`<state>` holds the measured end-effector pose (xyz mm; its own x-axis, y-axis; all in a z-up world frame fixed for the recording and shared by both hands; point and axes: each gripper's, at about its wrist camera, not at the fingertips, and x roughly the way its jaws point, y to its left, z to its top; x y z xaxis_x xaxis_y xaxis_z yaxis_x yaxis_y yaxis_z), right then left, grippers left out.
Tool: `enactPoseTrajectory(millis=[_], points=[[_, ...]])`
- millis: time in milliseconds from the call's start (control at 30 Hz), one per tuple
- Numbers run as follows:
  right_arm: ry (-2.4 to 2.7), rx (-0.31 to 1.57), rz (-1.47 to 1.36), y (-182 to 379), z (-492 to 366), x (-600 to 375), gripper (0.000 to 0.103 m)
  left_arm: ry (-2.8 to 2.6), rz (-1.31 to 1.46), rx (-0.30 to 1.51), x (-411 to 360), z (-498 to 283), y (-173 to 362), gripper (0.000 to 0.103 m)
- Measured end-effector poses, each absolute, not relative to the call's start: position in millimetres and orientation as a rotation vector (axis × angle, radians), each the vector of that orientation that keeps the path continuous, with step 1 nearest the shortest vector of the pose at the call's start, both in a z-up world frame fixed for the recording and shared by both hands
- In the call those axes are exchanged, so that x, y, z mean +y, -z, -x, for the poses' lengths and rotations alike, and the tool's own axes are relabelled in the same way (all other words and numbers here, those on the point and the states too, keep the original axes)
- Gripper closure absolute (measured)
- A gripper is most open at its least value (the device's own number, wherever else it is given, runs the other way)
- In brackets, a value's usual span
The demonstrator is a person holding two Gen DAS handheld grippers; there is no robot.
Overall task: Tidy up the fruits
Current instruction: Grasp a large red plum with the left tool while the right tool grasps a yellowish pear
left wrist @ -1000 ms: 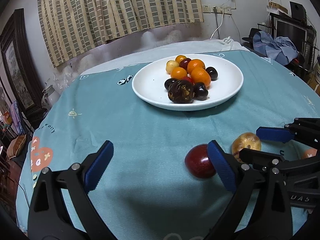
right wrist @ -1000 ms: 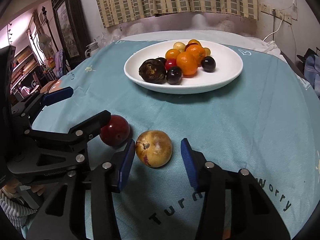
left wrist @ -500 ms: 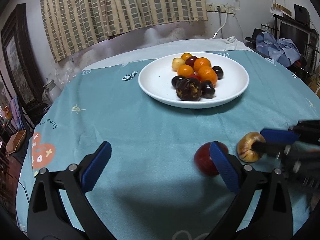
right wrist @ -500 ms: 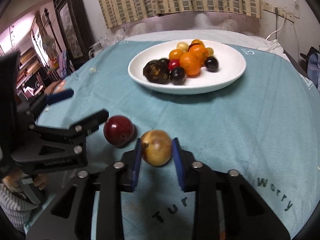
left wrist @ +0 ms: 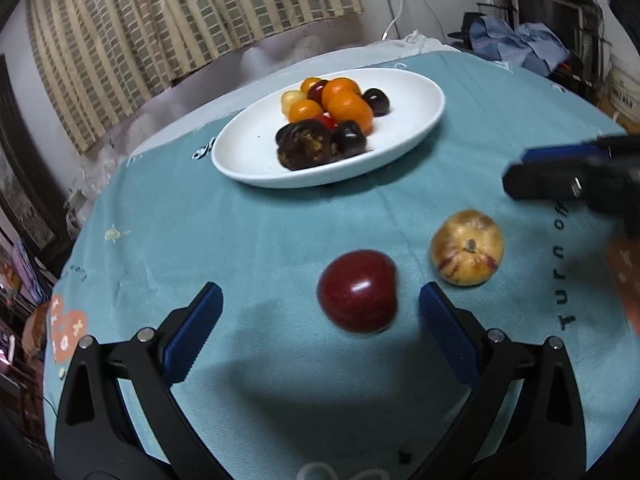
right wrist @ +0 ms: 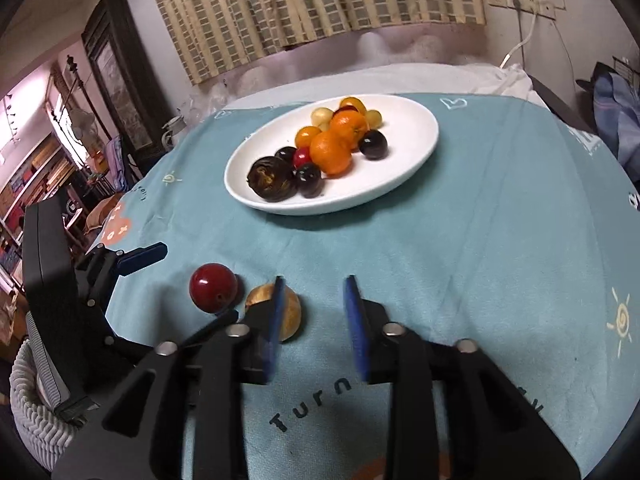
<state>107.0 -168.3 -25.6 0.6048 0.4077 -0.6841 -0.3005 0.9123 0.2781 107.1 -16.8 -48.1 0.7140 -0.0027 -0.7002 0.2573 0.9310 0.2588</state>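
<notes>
Since your right gripper (right wrist: 314,312) just opened and sits empty beside the yellow fruit (left wrist: 467,247) lying on the cloth, re-center over it before squeezing; left gripper (left wrist: 320,312) gapes around the red plum (left wrist: 358,291).

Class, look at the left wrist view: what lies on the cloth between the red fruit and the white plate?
Nothing: only bare teal tablecloth separates the red fruit from the white plate, shown in both wrist views.
</notes>
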Motion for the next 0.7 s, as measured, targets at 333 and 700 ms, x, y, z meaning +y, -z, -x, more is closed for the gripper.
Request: enactPoseTrajectory(millis=[333,700], points=[[-0.416,0.827,-0.113,27.9,-104.6,-162.2,0.048,0.171,-0.216,0.843,4.1,-128.9,53.3,0.008],[-0.438,0.846,-0.087,32.8,-104.6,-153.5,0.048,0.196,-0.037,0.896,43.0,-122.1,52.5,0.061]])
